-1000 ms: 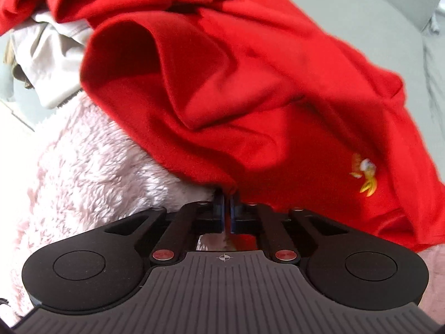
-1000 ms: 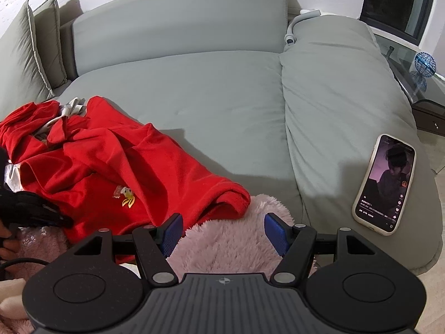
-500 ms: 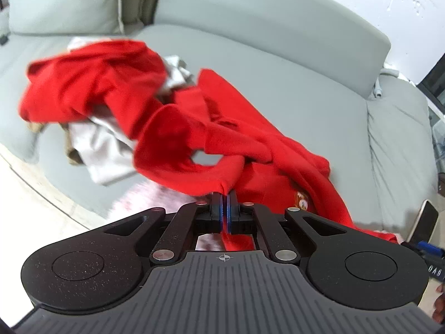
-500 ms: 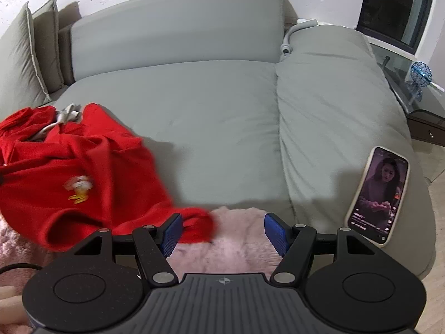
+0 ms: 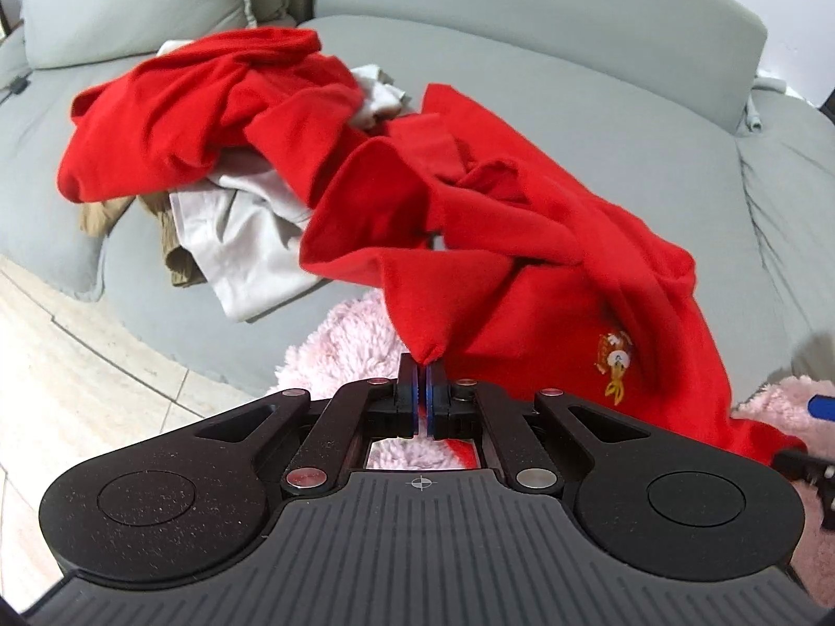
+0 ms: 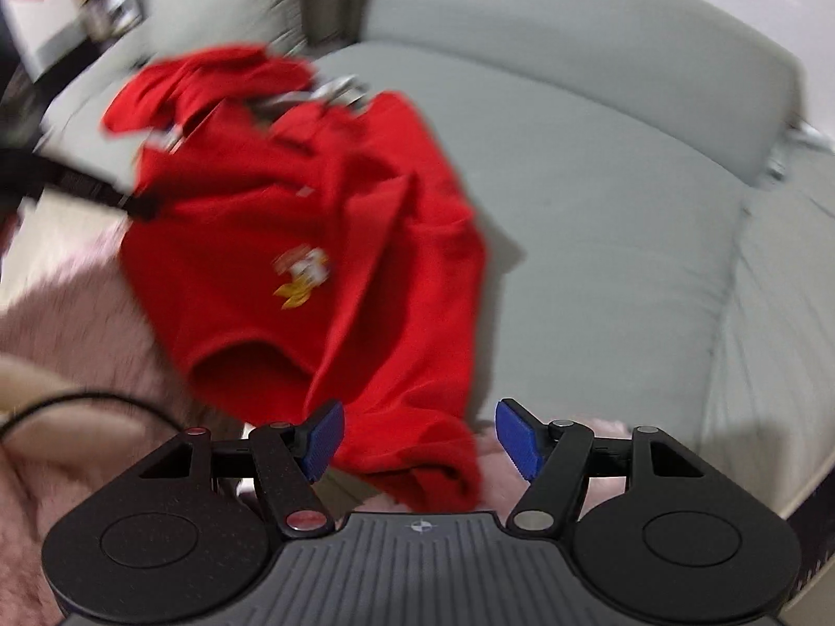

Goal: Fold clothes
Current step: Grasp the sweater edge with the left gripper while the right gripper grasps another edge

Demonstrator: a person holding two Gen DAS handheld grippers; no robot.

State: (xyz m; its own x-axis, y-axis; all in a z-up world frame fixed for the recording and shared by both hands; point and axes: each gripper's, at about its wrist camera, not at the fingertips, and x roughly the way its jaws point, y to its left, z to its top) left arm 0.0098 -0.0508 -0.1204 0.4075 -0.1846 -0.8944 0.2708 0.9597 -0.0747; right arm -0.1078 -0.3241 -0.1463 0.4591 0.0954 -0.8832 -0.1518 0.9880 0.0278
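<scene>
A red shirt (image 5: 522, 271) with a small yellow-and-white emblem (image 5: 616, 365) hangs stretched over the front of a grey sofa (image 5: 574, 83). My left gripper (image 5: 422, 370) is shut on a pinched corner of the shirt and holds it up. In the blurred right wrist view the same shirt (image 6: 323, 219) drapes down, and its lower hem lies between the fingers of my open right gripper (image 6: 420, 435), not clamped. Another red garment (image 5: 198, 99) lies on a pile at the back left.
White cloth (image 5: 245, 229) and tan cloth (image 5: 172, 240) lie under the red pile. A fluffy pink rug (image 5: 344, 344) covers the floor below the shirt. Pale tile floor (image 5: 62, 344) is at the left. Sofa cushions (image 5: 130, 0) stand behind.
My left gripper has lifted the shirt corner up and back, spreading the shirt. My right gripper has swung left and closer, so the hem now sits between its open fingers; the phone left view.
</scene>
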